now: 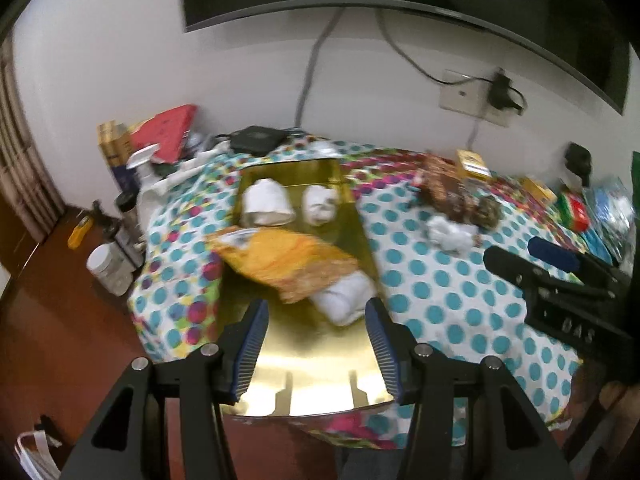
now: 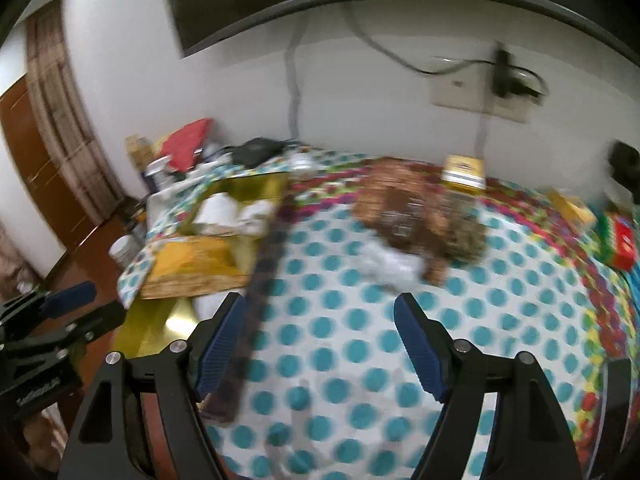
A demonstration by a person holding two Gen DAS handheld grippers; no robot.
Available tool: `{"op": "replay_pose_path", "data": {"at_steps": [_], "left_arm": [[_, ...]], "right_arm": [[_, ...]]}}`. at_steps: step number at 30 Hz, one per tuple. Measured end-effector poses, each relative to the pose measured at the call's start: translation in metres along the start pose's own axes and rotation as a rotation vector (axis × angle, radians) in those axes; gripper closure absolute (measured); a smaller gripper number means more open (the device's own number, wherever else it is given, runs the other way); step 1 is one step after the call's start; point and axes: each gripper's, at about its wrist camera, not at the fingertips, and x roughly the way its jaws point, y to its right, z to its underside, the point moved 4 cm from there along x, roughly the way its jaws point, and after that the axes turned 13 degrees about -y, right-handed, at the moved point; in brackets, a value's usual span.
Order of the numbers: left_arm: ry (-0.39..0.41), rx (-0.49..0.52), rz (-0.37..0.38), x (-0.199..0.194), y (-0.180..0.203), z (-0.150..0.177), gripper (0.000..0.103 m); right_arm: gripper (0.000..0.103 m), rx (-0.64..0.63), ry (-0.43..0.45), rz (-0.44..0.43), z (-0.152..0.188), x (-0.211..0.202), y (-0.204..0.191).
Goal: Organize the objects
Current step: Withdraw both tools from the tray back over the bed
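Observation:
A golden tray (image 1: 320, 364) lies on the dotted tablecloth (image 1: 440, 292). It holds two rolled white cloths (image 1: 266, 202), a yellow-orange cloth (image 1: 288, 256) and one more white roll (image 1: 344, 296). My left gripper (image 1: 318, 320) hovers open over the tray's near end with nothing between its fingers. My right gripper (image 2: 320, 312) stands open above the tablecloth (image 2: 360, 352). A dark blurred strip (image 2: 256, 304) runs just inside its left pad, and the pads do not press on it. Farther back lie brown patterned cloths (image 2: 416, 216) and a crumpled white cloth (image 2: 390, 266).
Bottles and jars (image 1: 110, 264), a red book (image 1: 168, 132) and a black box (image 1: 258, 140) crowd the table's left and back. A yellow box (image 2: 464, 176) stands behind the brown cloths. Colourful packets (image 1: 576, 212) lie at the right. A wall socket (image 1: 476, 98) and a screen hang above.

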Motion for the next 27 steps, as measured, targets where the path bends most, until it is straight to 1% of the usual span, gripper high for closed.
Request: {"op": "replay_pose_path", "data": {"at_steps": [6, 10, 13, 18, 20, 23, 27], "left_arm": [[-0.032, 0.071, 0.028, 0.014, 0.045, 0.000, 0.051], [-0.028, 0.092, 0.043, 0.026, 0.069, 0.001, 0.051], [-0.048, 0.111, 0.076, 0.038, 0.085, -0.001, 0.051], [-0.073, 0.151, 0.072, 0.055, 0.109, -0.004, 0.051], [-0.091, 0.149, 0.072, 0.063, 0.113, -0.006, 0.051], [-0.111, 0.139, 0.082, 0.072, 0.114, -0.009, 0.051], [-0.129, 0.132, 0.069, 0.084, 0.114, -0.017, 0.051]], "right_arm": [[0.028, 0.124, -0.013, 0.055, 0.007, 0.004, 0.070], [0.028, 0.165, -0.007, 0.078, 0.004, 0.013, 0.098], [0.028, 0.157, -0.013, 0.105, -0.008, 0.027, 0.103], [0.028, 0.132, -0.024, 0.135, -0.035, 0.057, 0.102], [0.030, 0.128, -0.035, 0.148, -0.043, 0.067, 0.104], [0.033, 0.126, -0.056, 0.120, -0.055, 0.083, 0.104], [0.033, 0.104, -0.066, 0.140, -0.066, 0.097, 0.101]]}}
